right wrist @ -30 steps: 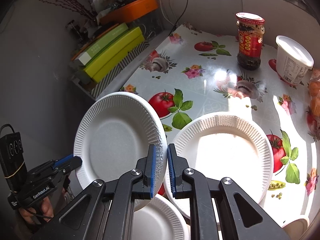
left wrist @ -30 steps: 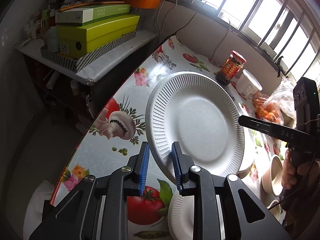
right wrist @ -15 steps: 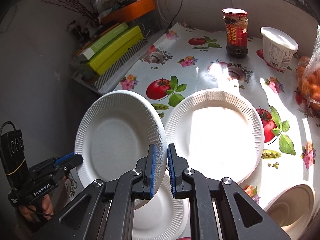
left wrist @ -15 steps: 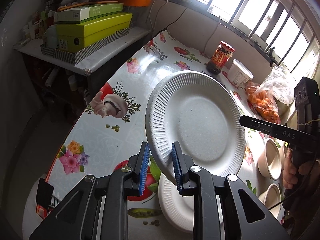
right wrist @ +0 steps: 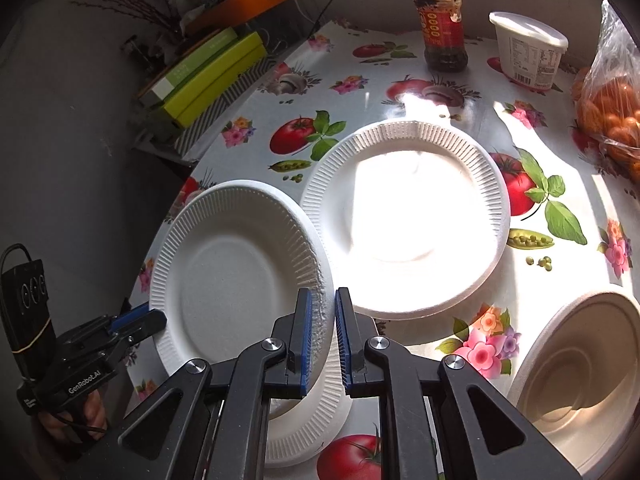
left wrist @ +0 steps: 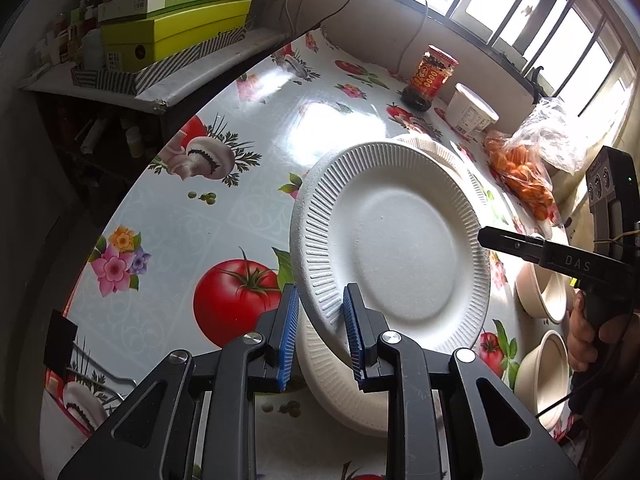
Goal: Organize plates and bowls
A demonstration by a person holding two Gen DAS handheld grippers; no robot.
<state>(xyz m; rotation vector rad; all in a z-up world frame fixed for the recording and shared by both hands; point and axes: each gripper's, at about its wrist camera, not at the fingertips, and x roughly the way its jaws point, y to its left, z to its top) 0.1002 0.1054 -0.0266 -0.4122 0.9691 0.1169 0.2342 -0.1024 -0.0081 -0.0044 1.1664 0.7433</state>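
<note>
Plate (left wrist: 396, 240) is held up over the table (left wrist: 168, 224) by both tongs, left (left wrist: 320, 332) & right (right wrist: 322, 340), each pinching its rim. It has moved lower, closer to the small plate (right wrist: 312, 420) under it. Prob. stacking soon.

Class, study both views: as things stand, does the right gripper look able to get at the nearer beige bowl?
Probably not yet. The right gripper is shut on the raised paper plate, as is the left gripper. The beige bowl sits uncovered, so the way looks free once the plate is let go.
</note>
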